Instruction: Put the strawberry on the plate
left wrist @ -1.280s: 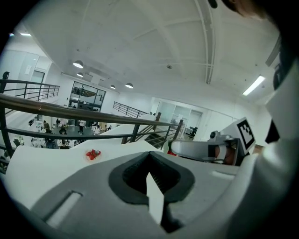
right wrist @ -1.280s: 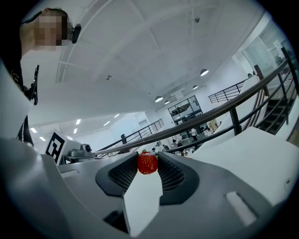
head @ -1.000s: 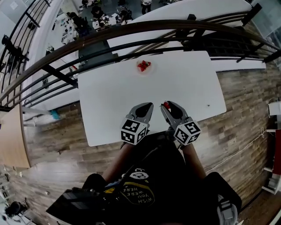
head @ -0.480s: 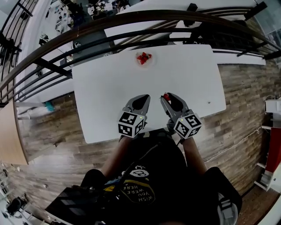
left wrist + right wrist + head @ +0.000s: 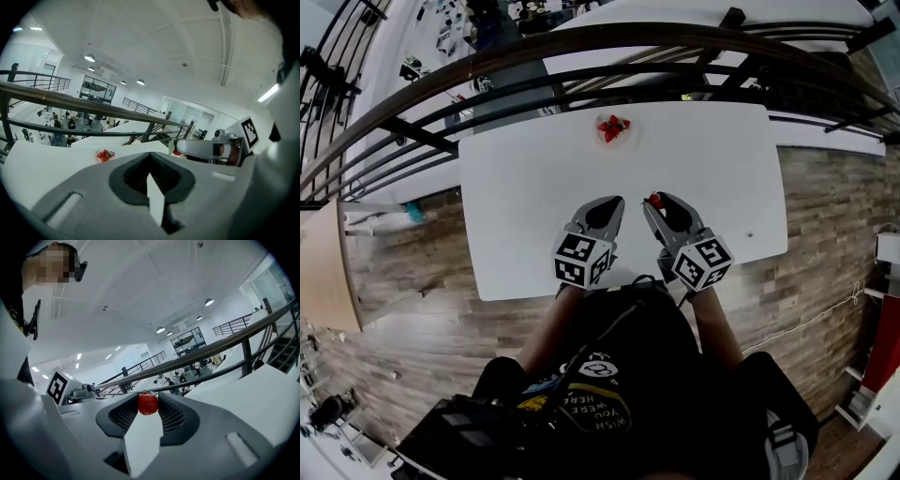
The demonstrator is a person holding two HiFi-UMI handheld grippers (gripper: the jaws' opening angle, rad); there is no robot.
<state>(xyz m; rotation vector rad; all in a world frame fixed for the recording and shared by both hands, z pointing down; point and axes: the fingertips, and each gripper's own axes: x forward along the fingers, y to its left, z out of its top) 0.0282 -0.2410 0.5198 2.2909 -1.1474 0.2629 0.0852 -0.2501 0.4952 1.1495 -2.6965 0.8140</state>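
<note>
Strawberry (image 5: 148, 403) sits pinched between the jaw tips of the right gripper (image 5: 657, 202), over the near half of the white table (image 5: 525, 216). Left gripper (image 5: 613, 202) is just beside it, its jaws closed together on nothing. Plate (image 5: 625, 138) lies well apart at the table's far edge, by the railing (image 5: 581, 42), with other red berries (image 5: 610, 126) on it.

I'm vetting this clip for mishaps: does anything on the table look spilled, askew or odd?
Nothing stands out. The plate sits near the table's far edge with strawberries on it, the right gripper holds one strawberry cleanly between its jaws, and the left gripper is shut, empty.
</note>
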